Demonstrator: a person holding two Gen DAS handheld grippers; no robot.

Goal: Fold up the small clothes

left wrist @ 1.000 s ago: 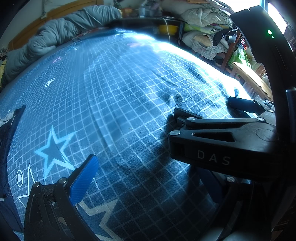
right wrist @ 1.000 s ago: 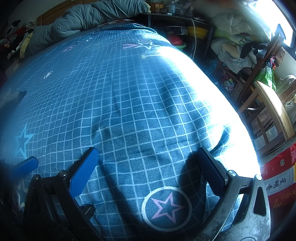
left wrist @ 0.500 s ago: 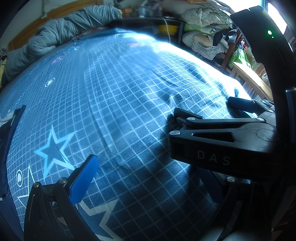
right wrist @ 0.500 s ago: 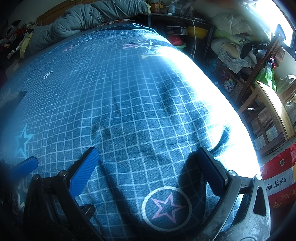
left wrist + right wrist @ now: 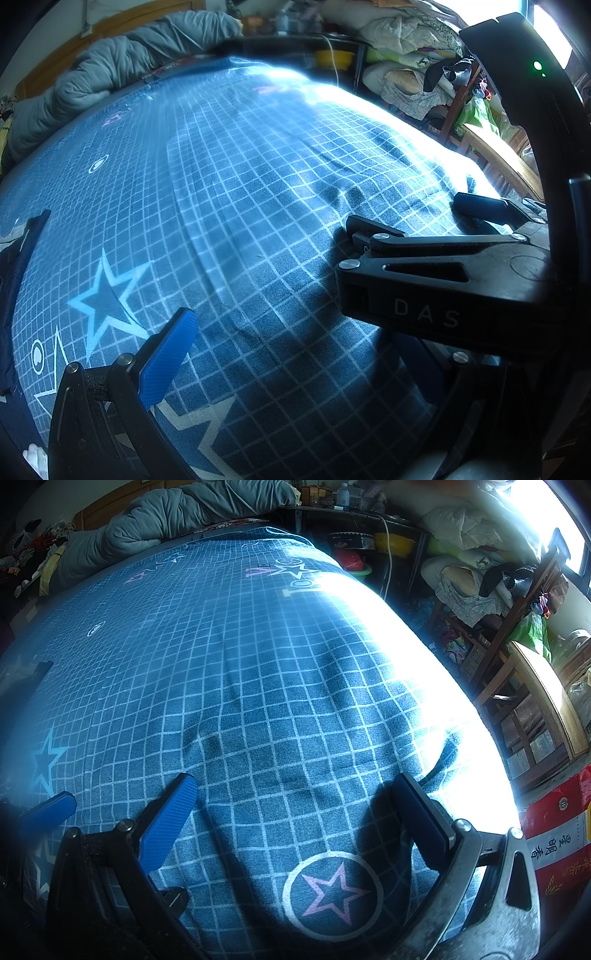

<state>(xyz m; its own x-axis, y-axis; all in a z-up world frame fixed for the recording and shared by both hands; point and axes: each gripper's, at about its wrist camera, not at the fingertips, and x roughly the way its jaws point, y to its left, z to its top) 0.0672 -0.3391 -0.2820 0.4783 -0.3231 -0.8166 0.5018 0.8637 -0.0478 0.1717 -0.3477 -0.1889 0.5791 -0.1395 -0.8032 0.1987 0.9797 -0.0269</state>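
Left wrist view shows the left tongs (image 5: 291,350) spread wide over the bed (image 5: 258,192), gripping nothing; only 1 blue finger is clearly visible, the other hidden behind the right device. A dark navy garment (image 5: 16,266) lies at the far left edge of the checked sheet, well apart from the tongs, its visible strip running roughly away from the camera. Most of it is cut off, so I cannot tell what kind of garment it is.

In the right wrist view, the right tongs (image 5: 295,819) also stand open and empty, over bare sheet near the sunlit bed edge. The garment lies left of both tools, so the left tongs are nearer and would likely reach first, moving leftward.
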